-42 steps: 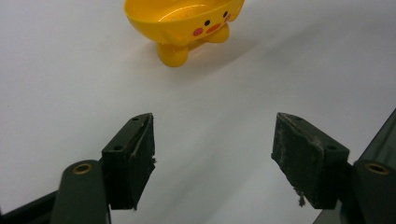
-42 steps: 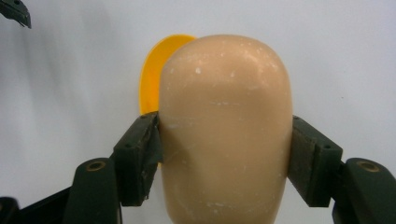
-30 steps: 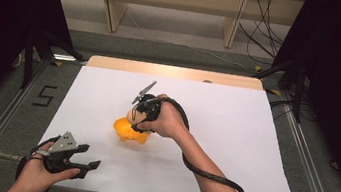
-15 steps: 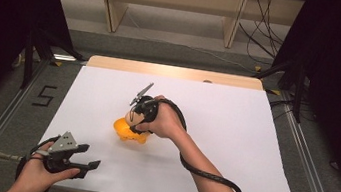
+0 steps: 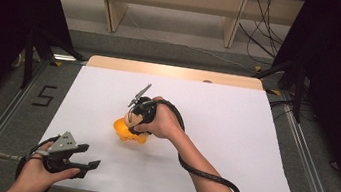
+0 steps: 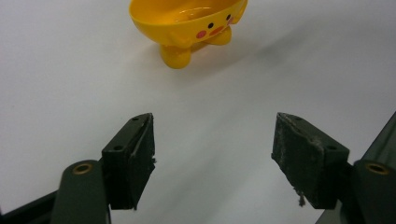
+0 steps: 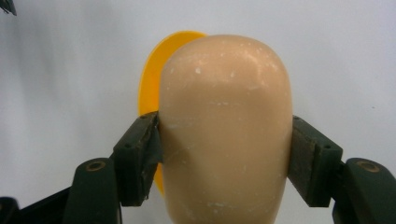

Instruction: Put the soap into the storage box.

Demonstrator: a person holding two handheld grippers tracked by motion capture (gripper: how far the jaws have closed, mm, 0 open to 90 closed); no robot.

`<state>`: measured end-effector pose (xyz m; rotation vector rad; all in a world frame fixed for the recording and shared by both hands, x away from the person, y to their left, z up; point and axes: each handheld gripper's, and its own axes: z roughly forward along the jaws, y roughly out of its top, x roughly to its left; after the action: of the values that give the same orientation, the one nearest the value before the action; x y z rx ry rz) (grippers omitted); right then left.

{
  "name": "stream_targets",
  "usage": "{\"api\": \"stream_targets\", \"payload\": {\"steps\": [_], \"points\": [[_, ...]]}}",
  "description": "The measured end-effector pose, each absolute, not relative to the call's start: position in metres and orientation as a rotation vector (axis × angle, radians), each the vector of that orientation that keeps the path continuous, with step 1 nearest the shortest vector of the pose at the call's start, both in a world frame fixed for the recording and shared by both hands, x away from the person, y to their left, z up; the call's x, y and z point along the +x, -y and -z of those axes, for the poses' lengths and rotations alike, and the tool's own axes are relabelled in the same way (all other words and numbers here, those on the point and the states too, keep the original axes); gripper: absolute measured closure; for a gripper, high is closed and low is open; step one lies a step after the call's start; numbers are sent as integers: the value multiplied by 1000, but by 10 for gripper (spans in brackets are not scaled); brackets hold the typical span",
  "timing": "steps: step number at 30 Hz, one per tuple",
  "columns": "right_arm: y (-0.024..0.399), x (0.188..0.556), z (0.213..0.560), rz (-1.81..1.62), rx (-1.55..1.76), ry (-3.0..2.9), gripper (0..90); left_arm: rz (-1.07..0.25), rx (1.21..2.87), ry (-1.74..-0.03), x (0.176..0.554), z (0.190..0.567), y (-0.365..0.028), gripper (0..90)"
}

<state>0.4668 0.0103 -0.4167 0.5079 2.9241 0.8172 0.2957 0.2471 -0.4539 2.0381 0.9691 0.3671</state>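
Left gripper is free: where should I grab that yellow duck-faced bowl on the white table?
Judging by its pose, take the yellow duck-faced bowl by its thin rim, from above, one jaw inside and one outside. It stands upright on stubby feet with the mouth open, and the left gripper is open and clear of it.

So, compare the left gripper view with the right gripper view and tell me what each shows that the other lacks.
Left gripper view: the yellow bowl's painted face and stubby feet, and the left tool open with nothing between its jaws. Right gripper view: a tan rounded object clamped in the right tool, hiding most of the bowl. Both share the bowl and the white table.
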Motion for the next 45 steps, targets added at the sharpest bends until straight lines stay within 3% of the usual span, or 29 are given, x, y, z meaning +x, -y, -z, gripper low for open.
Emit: {"api": "stream_targets", "payload": {"steps": [19, 25, 26, 32, 45], "points": [[-11, 467, 415, -873, 545, -2913, 342, -372, 2069, -960, 296, 453, -249, 296], [-3, 460, 405, -908, 534, -2877, 386, -374, 2065, -960, 296, 454, -248, 295], [2, 457, 401, -921, 540, -2855, 434, -367, 2055, -969, 296, 454, -247, 295], [20, 446, 395, -923, 599, -2828, 521, -361, 2054, -957, 296, 454, -247, 295], [81, 418, 405, -920, 730, -2763, 526, -372, 2048, -960, 296, 456, -245, 295]]}}
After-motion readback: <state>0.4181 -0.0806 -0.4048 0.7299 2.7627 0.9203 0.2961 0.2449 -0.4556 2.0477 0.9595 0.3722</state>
